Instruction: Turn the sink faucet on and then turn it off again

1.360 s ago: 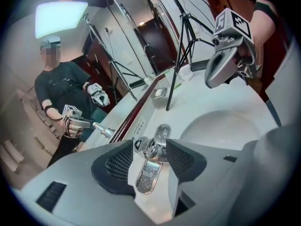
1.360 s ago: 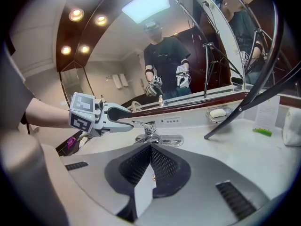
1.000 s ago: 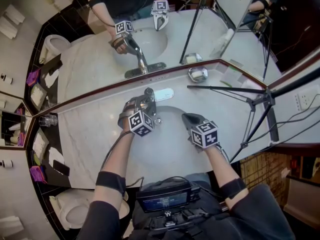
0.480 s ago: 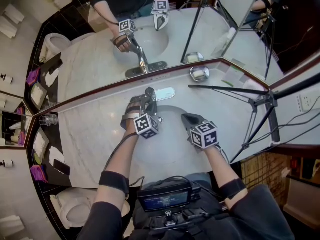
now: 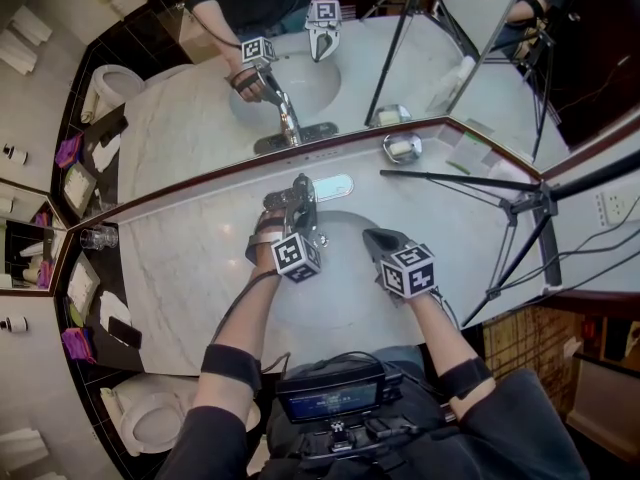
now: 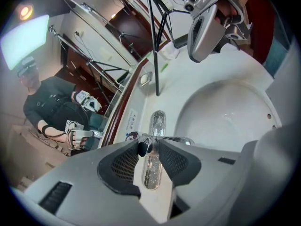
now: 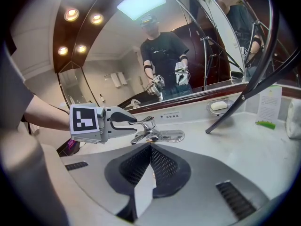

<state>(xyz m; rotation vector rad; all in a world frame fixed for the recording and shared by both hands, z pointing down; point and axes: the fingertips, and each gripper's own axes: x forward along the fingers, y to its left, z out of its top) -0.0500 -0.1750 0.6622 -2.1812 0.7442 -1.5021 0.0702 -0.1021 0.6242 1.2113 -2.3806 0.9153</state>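
**Left jaws on the faucet lever, right jaws clenched empty**

The faucet (image 5: 303, 206) stands at the back rim of the sink (image 5: 345, 298), which is set in the marble table (image 5: 190, 278).

The left gripper (image 5: 299, 190) reaches the faucet from the front and points down at it. Its 2 jaws have just been closing, and the chrome tip of the lever (image 6: 142, 147) sits between them. Both pads press on that tip, so the jaws are grasping the lever.

The right gripper (image 5: 373, 236) hangs over the sink, right of the faucet and apart from it. Its 2 jaws are clenched together with nothing between them.

A soap dish (image 5: 400, 148) sits behind the faucet and to its right, against the mirror (image 5: 400, 58). A tripod (image 5: 520, 203) stands further right of the faucet, with 1 leg stretched along the table towards it.
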